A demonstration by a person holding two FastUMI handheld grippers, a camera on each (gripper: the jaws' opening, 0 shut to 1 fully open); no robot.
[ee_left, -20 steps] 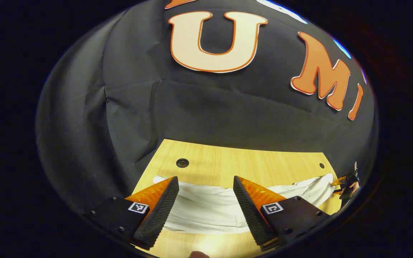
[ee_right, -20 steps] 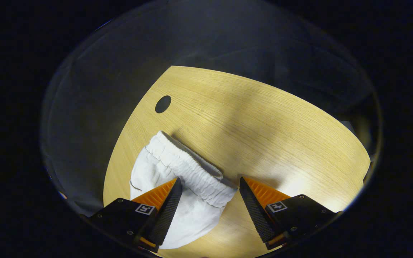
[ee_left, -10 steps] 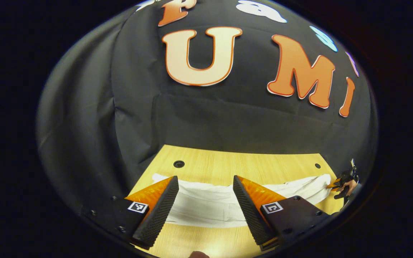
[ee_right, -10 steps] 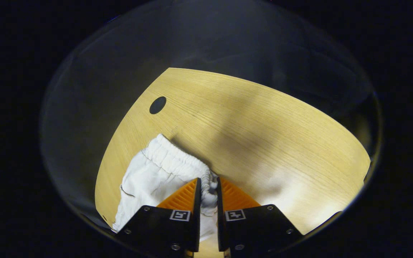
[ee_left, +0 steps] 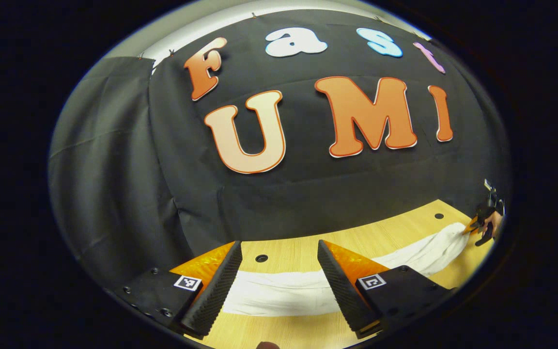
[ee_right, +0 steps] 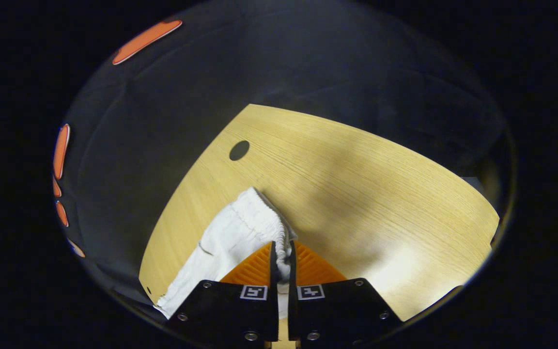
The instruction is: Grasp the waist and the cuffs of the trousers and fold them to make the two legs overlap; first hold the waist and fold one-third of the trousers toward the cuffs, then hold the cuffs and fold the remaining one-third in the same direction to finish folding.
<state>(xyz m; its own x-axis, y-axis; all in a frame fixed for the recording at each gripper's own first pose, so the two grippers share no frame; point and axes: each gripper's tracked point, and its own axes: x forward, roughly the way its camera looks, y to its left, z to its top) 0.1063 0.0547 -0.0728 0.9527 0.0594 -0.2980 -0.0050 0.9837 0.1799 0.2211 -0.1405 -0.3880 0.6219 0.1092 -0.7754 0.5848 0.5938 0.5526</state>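
Trousers (ee_left: 284, 293) lie stretched flat across table (ee_right: 356, 194), unfolded, waist (ee_right: 259, 218) at 6 o'clock pinched between pressed-together jaws of right gripper (ee_right: 282, 257), left gripper (ee_left: 276, 276) spread wide above cuff end gripping nothing, so leg-overlap and both third-folds seem left.

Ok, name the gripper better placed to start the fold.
Right. The right gripper is shut on the waistband of the trousers; the left gripper hangs open above the legs, gripping nothing.
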